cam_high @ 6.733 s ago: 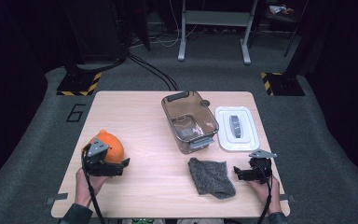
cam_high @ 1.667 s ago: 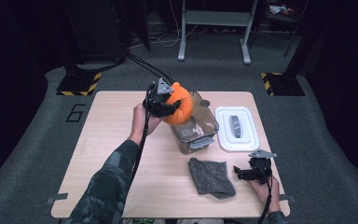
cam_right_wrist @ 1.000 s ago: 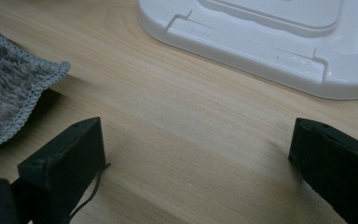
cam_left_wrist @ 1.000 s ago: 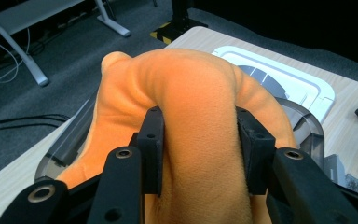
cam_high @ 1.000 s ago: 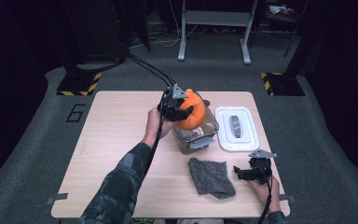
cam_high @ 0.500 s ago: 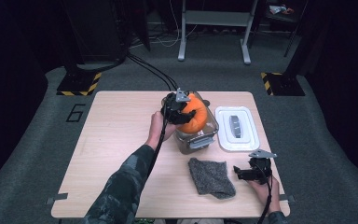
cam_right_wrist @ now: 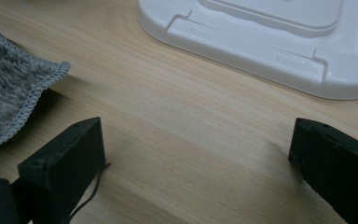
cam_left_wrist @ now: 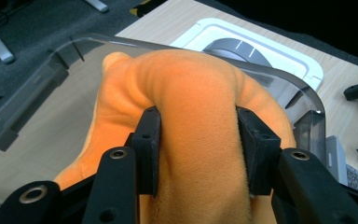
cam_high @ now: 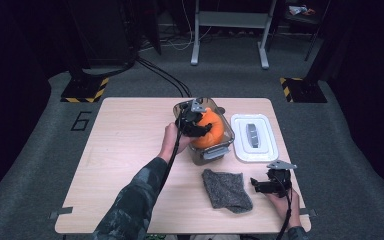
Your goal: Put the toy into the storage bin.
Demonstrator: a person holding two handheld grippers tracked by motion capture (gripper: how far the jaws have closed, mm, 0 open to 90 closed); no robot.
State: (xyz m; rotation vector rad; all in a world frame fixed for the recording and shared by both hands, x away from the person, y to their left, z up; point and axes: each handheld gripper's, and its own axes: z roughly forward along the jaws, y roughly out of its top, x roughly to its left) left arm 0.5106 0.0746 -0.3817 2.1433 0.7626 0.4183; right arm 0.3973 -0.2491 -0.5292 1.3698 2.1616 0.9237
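An orange plush toy (cam_high: 213, 131) sits partly inside a clear plastic container (cam_high: 226, 145) at the middle back of the table. My left gripper (cam_high: 199, 128) is shut on it. In the left gripper view the two pads (cam_left_wrist: 150, 140) press into the sides of the plush (cam_left_wrist: 186, 79), which bulges between them over the container's rim (cam_left_wrist: 51, 65). My right gripper (cam_high: 254, 186) rests near the front right edge, pointing left. Its jaws (cam_right_wrist: 196, 140) stand wide apart over bare wood with nothing between them.
The container's white lid (cam_high: 252, 137) lies flat just right of the container, and its edge (cam_right_wrist: 270, 42) lies ahead of the right jaws. A grey cloth (cam_high: 226, 190) lies crumpled between the lid and the table's front edge, left of the right gripper.
My left gripper carried the plush from the table's left side to above the container and has lowered it into the opening. The right gripper has stayed still.
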